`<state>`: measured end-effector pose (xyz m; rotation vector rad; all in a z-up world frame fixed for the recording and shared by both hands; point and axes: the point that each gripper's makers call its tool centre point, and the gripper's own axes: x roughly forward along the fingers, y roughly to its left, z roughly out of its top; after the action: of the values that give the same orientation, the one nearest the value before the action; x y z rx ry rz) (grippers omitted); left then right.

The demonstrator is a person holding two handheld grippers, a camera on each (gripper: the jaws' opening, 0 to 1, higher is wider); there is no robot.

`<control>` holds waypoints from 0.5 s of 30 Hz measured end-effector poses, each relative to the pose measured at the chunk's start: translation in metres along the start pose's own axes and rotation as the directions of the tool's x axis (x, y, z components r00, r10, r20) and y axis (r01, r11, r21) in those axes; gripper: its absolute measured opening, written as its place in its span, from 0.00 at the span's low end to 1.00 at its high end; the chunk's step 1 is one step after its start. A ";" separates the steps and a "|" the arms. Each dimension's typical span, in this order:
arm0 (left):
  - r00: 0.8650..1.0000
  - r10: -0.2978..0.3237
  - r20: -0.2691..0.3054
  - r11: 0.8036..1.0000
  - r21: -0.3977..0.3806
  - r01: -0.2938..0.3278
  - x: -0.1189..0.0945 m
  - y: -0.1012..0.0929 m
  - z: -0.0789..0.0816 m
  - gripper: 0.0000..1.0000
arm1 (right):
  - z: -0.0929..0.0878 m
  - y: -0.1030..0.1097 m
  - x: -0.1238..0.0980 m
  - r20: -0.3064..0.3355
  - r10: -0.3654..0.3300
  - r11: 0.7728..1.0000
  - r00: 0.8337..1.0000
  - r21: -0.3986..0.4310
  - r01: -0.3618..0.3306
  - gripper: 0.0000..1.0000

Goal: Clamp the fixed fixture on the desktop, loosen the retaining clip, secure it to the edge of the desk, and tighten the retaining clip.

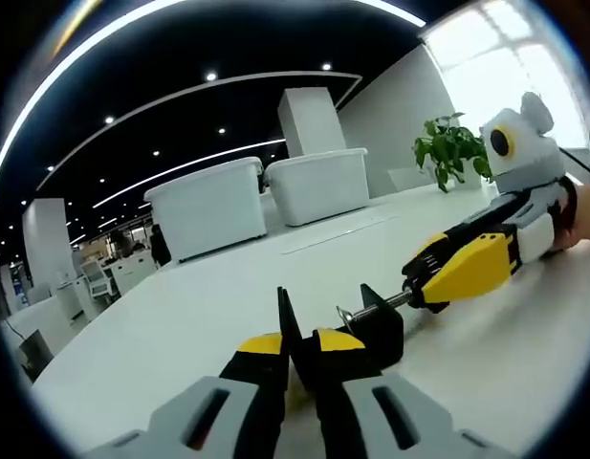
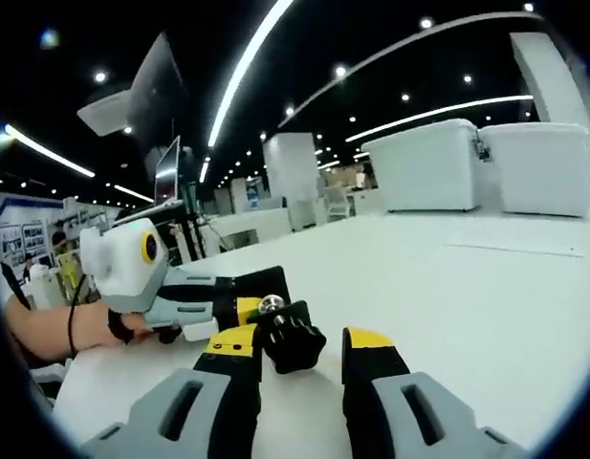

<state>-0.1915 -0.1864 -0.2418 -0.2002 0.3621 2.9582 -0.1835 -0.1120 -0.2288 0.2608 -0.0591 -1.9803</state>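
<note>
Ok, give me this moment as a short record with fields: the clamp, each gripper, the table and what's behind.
clamp: black fixture with a threaded screw and a black knob, on the white table
left gripper: jaws shut on the fixture body
right gripper: jaws either side of the knob with a gap on one side, so contact unclear; in the left gripper view its yellow jaws sit at the screw end
background: two white bins, a potted plant

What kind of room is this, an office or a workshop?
Most likely a large open-plan office: a long white table, strip lights in a dark ceiling, desks further back, plus white storage bins and a potted plant.
</note>
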 end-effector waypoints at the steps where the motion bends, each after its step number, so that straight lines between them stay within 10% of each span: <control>1: 1.000 0.000 0.000 1.000 0.000 0.000 0.000 0.000 0.000 0.10 | 0.001 0.002 0.001 0.007 0.010 1.000 1.000 -0.003 -0.010 0.30; 7: 1.000 -0.002 0.001 1.000 0.001 0.002 0.000 -0.001 0.000 0.10 | 0.002 0.003 0.000 0.007 0.025 0.997 1.000 0.066 -0.026 0.25; 15: 1.000 -0.001 0.002 1.000 0.002 0.001 0.000 -0.001 0.000 0.10 | 0.003 0.012 0.000 0.041 0.038 0.994 0.998 -0.107 -0.034 0.24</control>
<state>-0.1916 -0.1858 -0.2423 -0.1979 0.3639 2.9564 -0.1731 -0.1173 -0.2241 0.1477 0.0138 -1.9461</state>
